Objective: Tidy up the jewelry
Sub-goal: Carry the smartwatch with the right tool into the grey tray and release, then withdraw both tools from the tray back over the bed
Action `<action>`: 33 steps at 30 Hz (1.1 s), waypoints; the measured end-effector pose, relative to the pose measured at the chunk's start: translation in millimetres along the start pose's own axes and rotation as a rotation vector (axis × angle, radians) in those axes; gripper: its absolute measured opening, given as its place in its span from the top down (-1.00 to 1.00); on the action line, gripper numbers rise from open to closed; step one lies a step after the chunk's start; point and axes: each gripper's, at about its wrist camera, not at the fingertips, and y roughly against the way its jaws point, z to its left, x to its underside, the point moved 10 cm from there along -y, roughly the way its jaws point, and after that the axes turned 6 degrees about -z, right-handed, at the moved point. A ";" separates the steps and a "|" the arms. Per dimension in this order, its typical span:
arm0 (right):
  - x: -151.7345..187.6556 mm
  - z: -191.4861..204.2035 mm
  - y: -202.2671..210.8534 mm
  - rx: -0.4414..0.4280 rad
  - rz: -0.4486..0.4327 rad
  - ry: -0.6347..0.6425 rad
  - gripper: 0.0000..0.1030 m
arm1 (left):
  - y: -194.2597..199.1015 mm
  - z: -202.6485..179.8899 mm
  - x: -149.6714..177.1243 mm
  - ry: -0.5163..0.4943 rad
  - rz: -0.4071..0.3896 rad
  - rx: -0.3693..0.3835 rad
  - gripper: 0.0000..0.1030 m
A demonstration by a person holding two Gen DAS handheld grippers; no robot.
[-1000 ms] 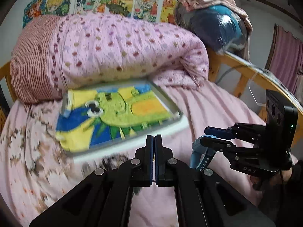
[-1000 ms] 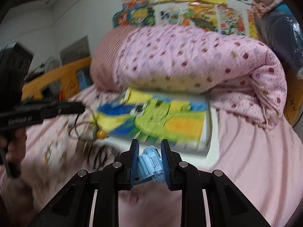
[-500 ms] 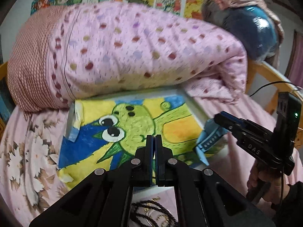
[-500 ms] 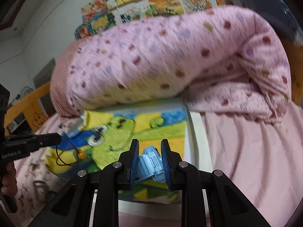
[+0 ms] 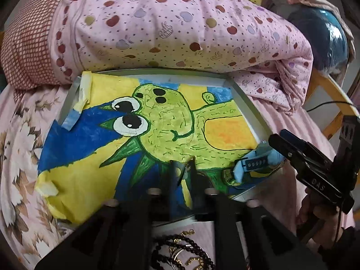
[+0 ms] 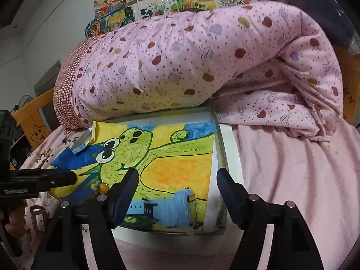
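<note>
A white tray (image 5: 247, 108) (image 6: 227, 153) lined with a painting of a green creature lies on the bed. A light blue watch (image 6: 175, 207) (image 5: 254, 164) rests on the painting at the tray's near right corner. My right gripper (image 6: 175, 175) (image 5: 276, 144) stands over the watch, its jaws opening and clear of it. My left gripper (image 5: 182, 168) (image 6: 72, 177) hovers low over the tray's front edge, blurred, its jaws opening a narrow gap. A small amber bead pendant (image 6: 103, 187) lies on the painting just beyond its tip.
A folded pink apple-print quilt (image 5: 180, 27) presses against the tray's far edge. A black bead bracelet (image 5: 180, 252) lies under my left gripper. Wooden bed rails (image 5: 326, 85) run on the right. A hand (image 5: 315, 213) holds the right gripper.
Both grippers came down over the tray. The right jaws opened wide and let the blue watch go onto the painting. The left jaws parted, and the amber bead no longer hangs.
</note>
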 end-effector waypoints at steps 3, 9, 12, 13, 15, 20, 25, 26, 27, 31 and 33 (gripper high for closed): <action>-10.7 1.5 16.4 0.016 -0.044 -0.001 -0.68 | 15.3 3.4 -5.8 0.043 -0.052 0.004 -0.04; -46.5 10.5 65.1 0.019 -0.192 -0.037 -1.00 | 53.8 -1.3 -18.6 0.057 -0.140 -0.011 -0.30; -58.3 20.4 91.4 0.030 -0.245 -0.023 -1.00 | 83.2 -8.2 -25.1 0.039 -0.233 -0.022 -0.75; -61.3 24.8 100.4 0.035 -0.264 -0.016 -1.00 | 90.8 -9.1 -26.8 0.034 -0.258 -0.029 -0.86; -65.2 32.1 117.6 0.048 -0.298 -0.008 -1.00 | 107.7 -12.3 -28.7 0.019 -0.307 -0.045 -0.91; -69.4 55.9 155.0 0.061 -0.374 0.011 -1.00 | 145.9 -19.4 -25.0 -0.026 -0.375 -0.071 -0.95; -59.5 77.7 185.2 0.065 -0.397 0.062 -1.00 | 181.0 -19.7 -8.8 -0.045 -0.415 -0.067 -0.96; -55.1 79.5 189.7 0.072 -0.389 0.066 -1.00 | 187.6 -17.8 -3.3 -0.043 -0.419 -0.066 -0.96; -51.0 80.5 194.6 0.076 -0.386 0.064 -1.00 | 192.9 -15.5 2.4 -0.041 -0.421 -0.068 -0.96; -34.6 79.8 214.2 0.087 -0.371 0.034 -1.00 | 208.8 -7.8 29.0 -0.044 -0.399 -0.058 -0.96; -24.7 79.4 221.9 0.085 -0.351 0.021 -1.00 | 215.5 -5.0 42.5 -0.051 -0.394 -0.067 -0.96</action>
